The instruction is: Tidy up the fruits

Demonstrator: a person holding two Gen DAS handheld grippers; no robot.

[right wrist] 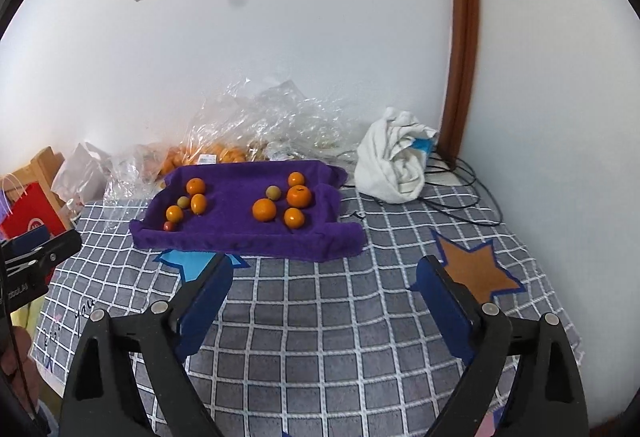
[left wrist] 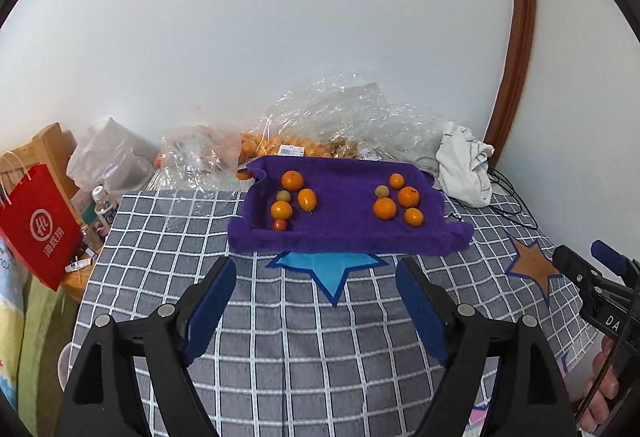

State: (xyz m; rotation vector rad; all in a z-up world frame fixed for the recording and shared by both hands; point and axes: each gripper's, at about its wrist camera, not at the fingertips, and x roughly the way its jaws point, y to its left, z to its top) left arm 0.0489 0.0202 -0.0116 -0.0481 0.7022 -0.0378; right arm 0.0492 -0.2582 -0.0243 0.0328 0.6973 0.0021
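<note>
Both the left gripper (left wrist: 316, 277) and right gripper (right wrist: 324, 273) hover empty with fingers spread wide, below centre-frame, where small round oranges (left wrist: 292, 180), probably light, firm and roll-prone, sit in two clusters on a purple towel (left wrist: 344, 197), best pinched across their middles.

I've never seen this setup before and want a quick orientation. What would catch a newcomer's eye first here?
First, the purple towel spread at the far side of the checked bedcover, with small orange fruits in two clusters, a left group and a right group. Behind it, crumpled clear plastic bags pile against the white wall. Nearest the camera, the left hand-held gripper and the right hand-held gripper are both open and empty.
</note>
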